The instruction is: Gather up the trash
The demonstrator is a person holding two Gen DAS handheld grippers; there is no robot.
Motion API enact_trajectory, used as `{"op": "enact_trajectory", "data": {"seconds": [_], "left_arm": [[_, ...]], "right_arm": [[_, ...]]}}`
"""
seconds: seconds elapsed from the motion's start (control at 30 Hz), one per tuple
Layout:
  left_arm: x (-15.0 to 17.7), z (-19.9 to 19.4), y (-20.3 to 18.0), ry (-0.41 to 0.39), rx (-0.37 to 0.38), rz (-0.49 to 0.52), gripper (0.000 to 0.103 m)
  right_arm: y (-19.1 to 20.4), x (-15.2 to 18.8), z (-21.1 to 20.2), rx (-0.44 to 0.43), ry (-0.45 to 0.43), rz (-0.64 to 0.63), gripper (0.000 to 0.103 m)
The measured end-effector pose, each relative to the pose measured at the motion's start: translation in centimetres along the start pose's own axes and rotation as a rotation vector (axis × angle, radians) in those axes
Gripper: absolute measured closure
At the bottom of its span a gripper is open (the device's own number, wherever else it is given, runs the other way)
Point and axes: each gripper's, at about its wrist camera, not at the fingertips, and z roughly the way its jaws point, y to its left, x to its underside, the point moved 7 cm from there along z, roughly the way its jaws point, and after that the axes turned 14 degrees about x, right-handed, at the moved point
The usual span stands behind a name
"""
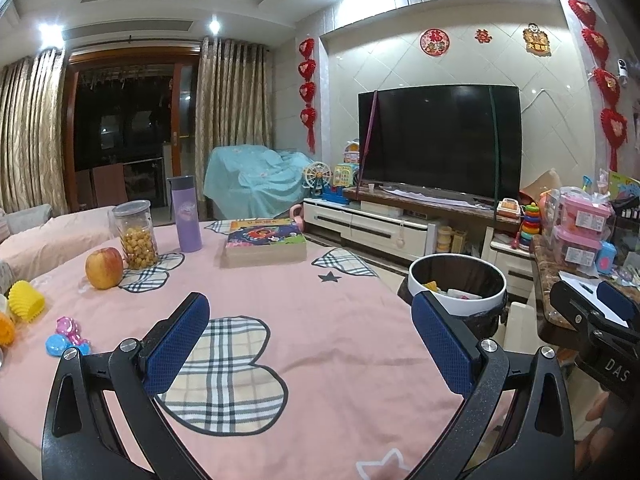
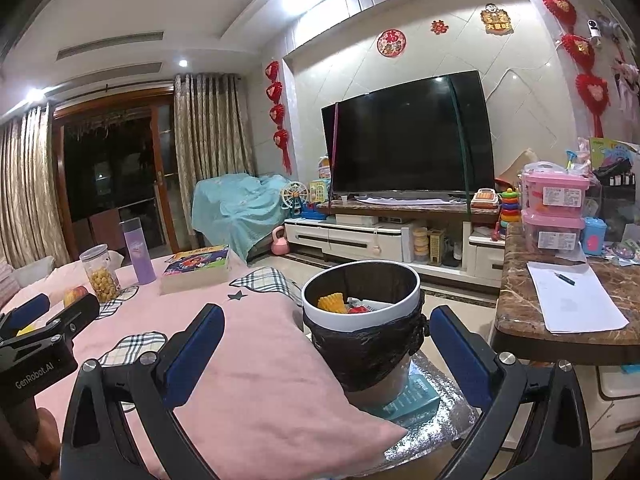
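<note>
left gripper (image 1: 310, 336) jaws spread wide, empty, blue pads (image 1: 176, 344) facing each other, right gripper (image 2: 326, 350) likewise wide apart, empty, both held level side by side, pointing forward

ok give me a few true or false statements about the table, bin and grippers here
1. Both grippers, left gripper and right gripper, are open and empty. True.
2. The bin is empty. False: it holds yellow and red scraps.
3. The apple lies beside the snack jar. True.
4. The purple bottle lies on its side. False: it stands upright.
5. The book is inside the bin. False: it lies on the pink cloth.
</note>
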Motion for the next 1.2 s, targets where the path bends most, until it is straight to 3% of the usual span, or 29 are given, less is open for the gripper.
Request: {"op": "enact_trajectory", "data": {"seconds": [1.2], "left_arm": [[0.41, 0.19, -0.15, 0.014, 0.009, 0.006, 0.000]], "right_arm": [[0.21, 0.27, 0.25, -0.009, 0.016, 0.000, 0.000]]}}
